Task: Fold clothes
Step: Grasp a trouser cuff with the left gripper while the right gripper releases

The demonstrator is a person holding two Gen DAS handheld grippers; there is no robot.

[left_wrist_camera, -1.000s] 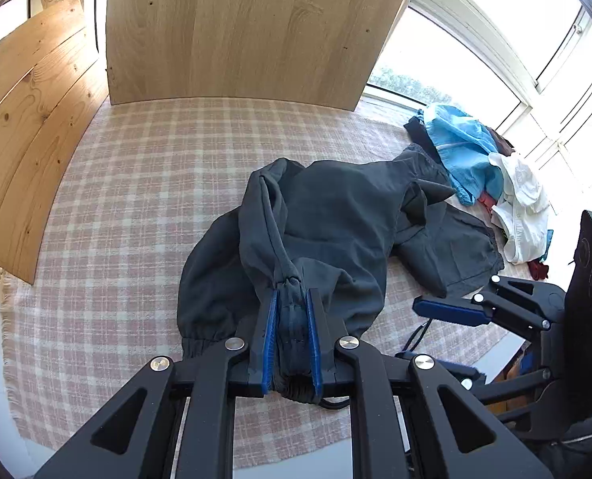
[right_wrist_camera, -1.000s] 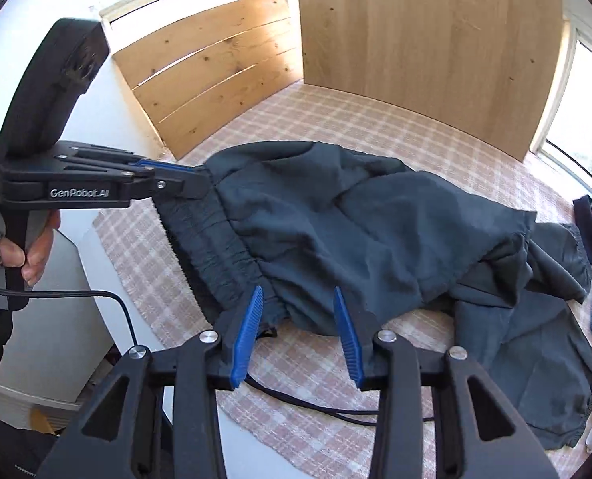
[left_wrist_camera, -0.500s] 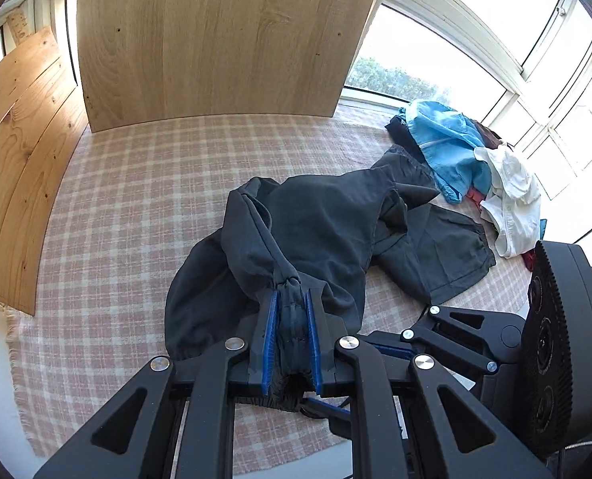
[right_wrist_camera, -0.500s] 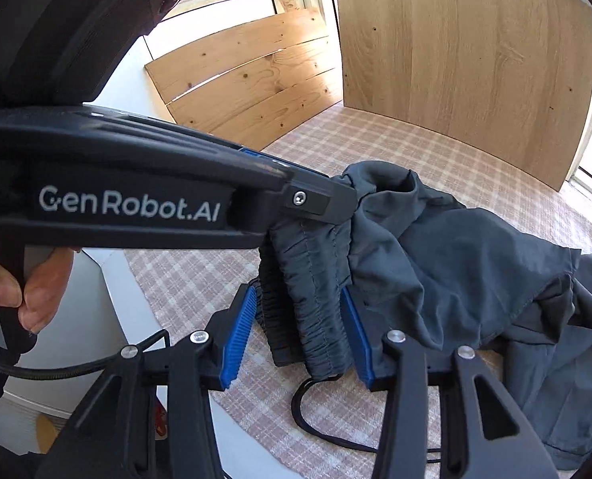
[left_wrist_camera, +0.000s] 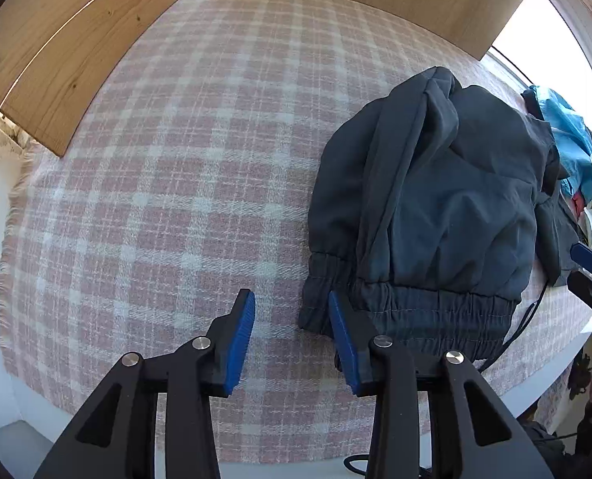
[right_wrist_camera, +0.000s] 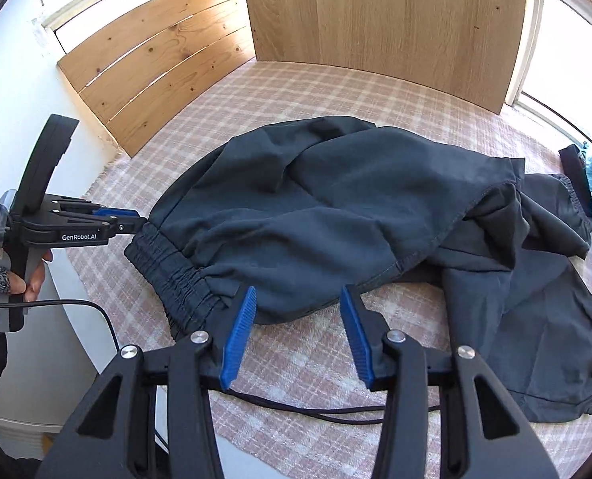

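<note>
Presently we list one pair of dark slate-grey trousers with a gathered elastic waistband point(right_wrist_camera: 336, 219), lying loosely doubled on the pink-and-white checked cloth covering the counter point(left_wrist_camera: 168, 183). Waistband end: toward us, at the near edge. Legs: running away and to our right, one rumpled leg spilling out at the far right of the right wrist view. Long axis: roughly from near-left to far-right.

Left gripper point(left_wrist_camera: 292, 339): spread, holding nothing, its right finger touching or just beside the left corner of the waistband. Right gripper point(right_wrist_camera: 296, 335): spread, empty, hovering just short of the trousers' near side edge, past the waistband.

We judge the left gripper nearer the waistband corner, the right nearer the mid-length fold. Whether this doubling is a finished fold or one needing straightening, we cannot settle.

Beyond: a heap of blue and white clothes point(left_wrist_camera: 571, 151), apart from the trousers.
</note>
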